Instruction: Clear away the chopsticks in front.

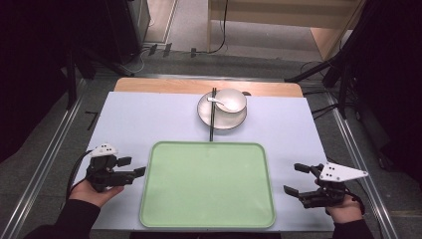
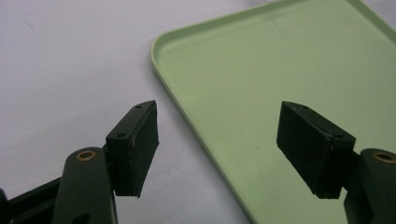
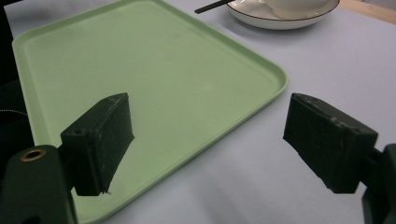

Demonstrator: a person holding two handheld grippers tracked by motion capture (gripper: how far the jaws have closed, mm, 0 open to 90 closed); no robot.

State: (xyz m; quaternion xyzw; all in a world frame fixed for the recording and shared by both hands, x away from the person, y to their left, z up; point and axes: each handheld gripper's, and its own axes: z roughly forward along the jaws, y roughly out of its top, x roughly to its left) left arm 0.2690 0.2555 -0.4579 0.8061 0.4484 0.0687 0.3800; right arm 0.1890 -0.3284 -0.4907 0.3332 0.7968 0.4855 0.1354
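Here, at the lower left of the high view, the left hand-held gripper (image 1: 133, 167) sits just off the left rim of the green tray (image 1: 149, 199), jaws standing wide with nothing between them; in its own view one jaw hangs over the desk (image 1: 124, 124) and the other over the tray's edge. If it closes from that straddle it will likely catch only the thin rim, and a one-sided pinch could tip or skid the tray across the smooth desk.

The tray, in the lower middle of the frame, holds nothing. Above it, at upper centre, a plate (image 1: 205, 115) carries a white bowl (image 1: 234, 97) with a white spoon (image 1: 218, 101) resting in it; I cannot tell whether the bowl holds anything more. A dark chopstick (image 1: 212, 117) lies across the plate's left part, its near tip almost at the tray's far rim, so pushing the tray away could knock it and make it roll.

At the lower right, the right hand-held gripper (image 1: 293, 179) is also wide and holding nothing, near the tray's right edge.
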